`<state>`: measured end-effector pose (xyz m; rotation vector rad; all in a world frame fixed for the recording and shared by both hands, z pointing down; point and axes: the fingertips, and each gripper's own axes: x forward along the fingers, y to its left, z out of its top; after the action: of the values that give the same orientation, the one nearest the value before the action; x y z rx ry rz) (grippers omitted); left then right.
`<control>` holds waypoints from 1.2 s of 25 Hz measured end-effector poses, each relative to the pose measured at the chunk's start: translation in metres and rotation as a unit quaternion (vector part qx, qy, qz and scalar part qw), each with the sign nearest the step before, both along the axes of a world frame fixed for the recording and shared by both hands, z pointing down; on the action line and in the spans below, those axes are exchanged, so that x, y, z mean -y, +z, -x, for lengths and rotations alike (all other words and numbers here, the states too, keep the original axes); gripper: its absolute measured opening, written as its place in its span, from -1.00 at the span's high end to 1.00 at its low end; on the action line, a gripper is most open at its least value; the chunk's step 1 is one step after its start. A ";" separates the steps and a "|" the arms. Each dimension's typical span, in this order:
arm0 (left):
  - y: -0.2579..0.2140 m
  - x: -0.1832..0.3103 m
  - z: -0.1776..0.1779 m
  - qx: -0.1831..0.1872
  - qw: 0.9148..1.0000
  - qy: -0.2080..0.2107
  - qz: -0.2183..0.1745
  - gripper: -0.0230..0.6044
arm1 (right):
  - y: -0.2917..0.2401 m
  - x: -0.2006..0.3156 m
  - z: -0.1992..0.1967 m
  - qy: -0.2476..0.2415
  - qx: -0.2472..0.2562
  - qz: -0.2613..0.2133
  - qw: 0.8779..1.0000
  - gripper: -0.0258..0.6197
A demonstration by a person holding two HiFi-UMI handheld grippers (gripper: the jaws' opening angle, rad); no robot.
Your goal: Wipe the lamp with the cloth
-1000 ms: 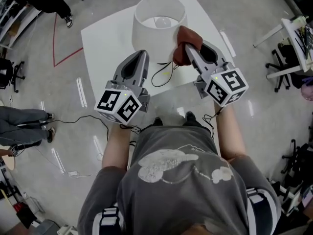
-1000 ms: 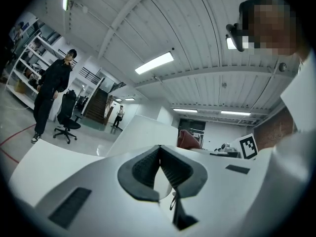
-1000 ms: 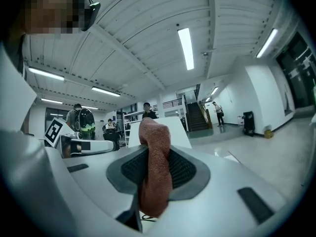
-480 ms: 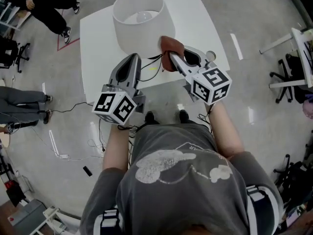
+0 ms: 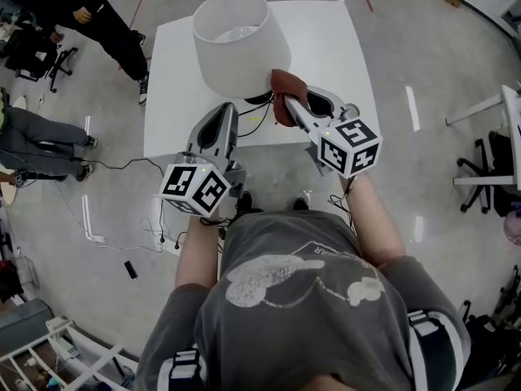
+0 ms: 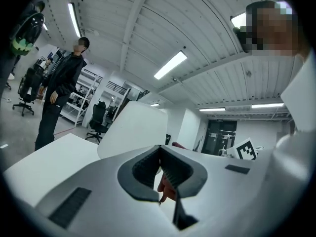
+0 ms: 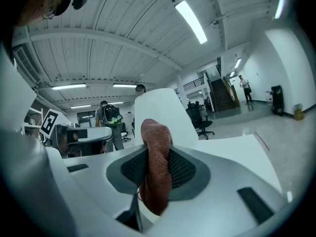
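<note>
Nearest to the head camera is the person's grey T-shirt point(image 5: 301, 300), and both bare forearms reach forward from it, each hand holding one gripper. The left gripper point(image 5: 229, 112) is over the near edge of the white surface point(image 5: 334, 47), and it points toward the lamp. In the left gripper view its jaws are closed, the tips meet and nothing is between them. The tips are near the lower edge of the lampshade, but I cannot tell if they touch it. The right gripper point(image 5: 286, 103) is a little further forward and is turned inward to the left. Its jaws are closed on the red-brown cloth point(image 5: 285, 86). In the right gripper view the cloth stands folded between the two dark pads and rises above them. In the head view the cloth lies against the lower right side of the white lampshade point(image 5: 240, 43). A thin black cable point(image 5: 259, 120) makes a loop on the surface between the two grippers, just below the shade. The lamp stands upright on the middle of the surface, and a bulb shows inside the open top of the shade. Beyond the surface is the grey shiny floor point(image 5: 423, 72). At the far left a person in dark clothes point(image 5: 89, 15) stands beside an office chair point(image 5: 37, 55).
</note>
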<state>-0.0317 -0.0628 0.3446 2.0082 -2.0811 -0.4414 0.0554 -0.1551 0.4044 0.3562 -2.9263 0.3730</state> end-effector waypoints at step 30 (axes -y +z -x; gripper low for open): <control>-0.026 0.058 0.025 -0.010 1.000 -0.004 -0.025 0.90 | -0.039 0.086 0.014 0.010 0.032 -0.027 0.999 0.64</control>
<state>-0.0565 -0.1210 0.3186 2.0156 -2.0875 -0.5166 0.0411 -0.2410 0.3655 0.3896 -3.0026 0.3158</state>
